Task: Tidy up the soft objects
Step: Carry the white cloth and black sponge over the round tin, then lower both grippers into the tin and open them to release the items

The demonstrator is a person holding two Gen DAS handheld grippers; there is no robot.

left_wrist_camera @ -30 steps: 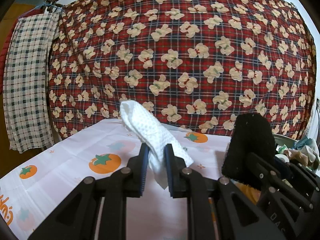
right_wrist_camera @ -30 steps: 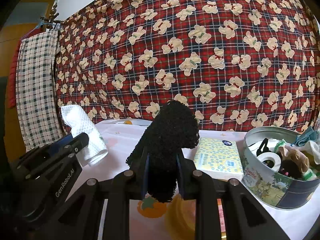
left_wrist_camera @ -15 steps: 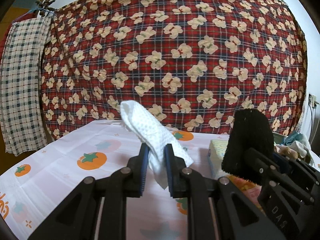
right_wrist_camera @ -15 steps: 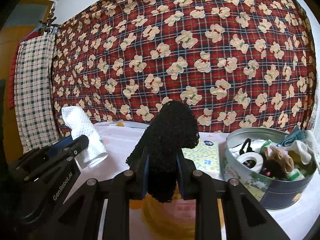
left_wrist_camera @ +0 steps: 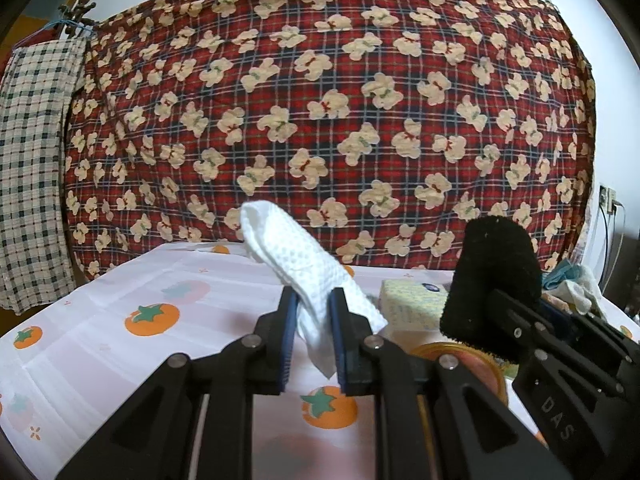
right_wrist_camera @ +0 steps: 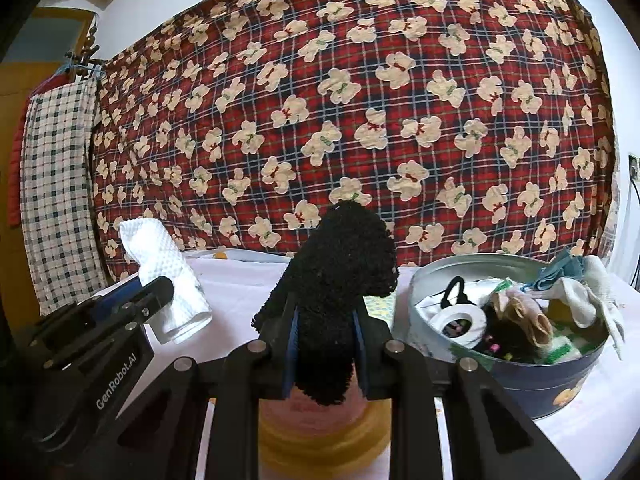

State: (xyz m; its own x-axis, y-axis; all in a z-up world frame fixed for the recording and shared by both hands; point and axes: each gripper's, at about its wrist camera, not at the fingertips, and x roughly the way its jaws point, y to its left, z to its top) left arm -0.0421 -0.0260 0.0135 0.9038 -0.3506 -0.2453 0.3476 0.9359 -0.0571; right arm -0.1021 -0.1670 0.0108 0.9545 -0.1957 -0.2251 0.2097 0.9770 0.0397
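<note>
My left gripper (left_wrist_camera: 313, 308) is shut on a folded white waffle-weave cloth (left_wrist_camera: 298, 262) that sticks up and leans left above the table. The same white cloth (right_wrist_camera: 160, 264) shows at the left of the right wrist view. My right gripper (right_wrist_camera: 325, 316) is shut on a fuzzy black cloth (right_wrist_camera: 340, 276), held upright above a yellow lid (right_wrist_camera: 320, 436). That black cloth (left_wrist_camera: 494, 276) appears at the right of the left wrist view. A round metal tin (right_wrist_camera: 532, 380) sits at the right, holding tape, socks and other soft items.
The table wears a white cover with orange tomato prints (left_wrist_camera: 152, 316). A yellow-patterned tissue pack (left_wrist_camera: 412, 304) lies behind the grippers. A red plaid bear-print blanket (right_wrist_camera: 360, 112) hangs along the back, and a checked towel (right_wrist_camera: 56, 200) hangs at the left.
Both grippers have travelled rightward across the table with their cloths still held. The tin now looks closer and larger in the right wrist view, and the tissue pack has come into the left view.
</note>
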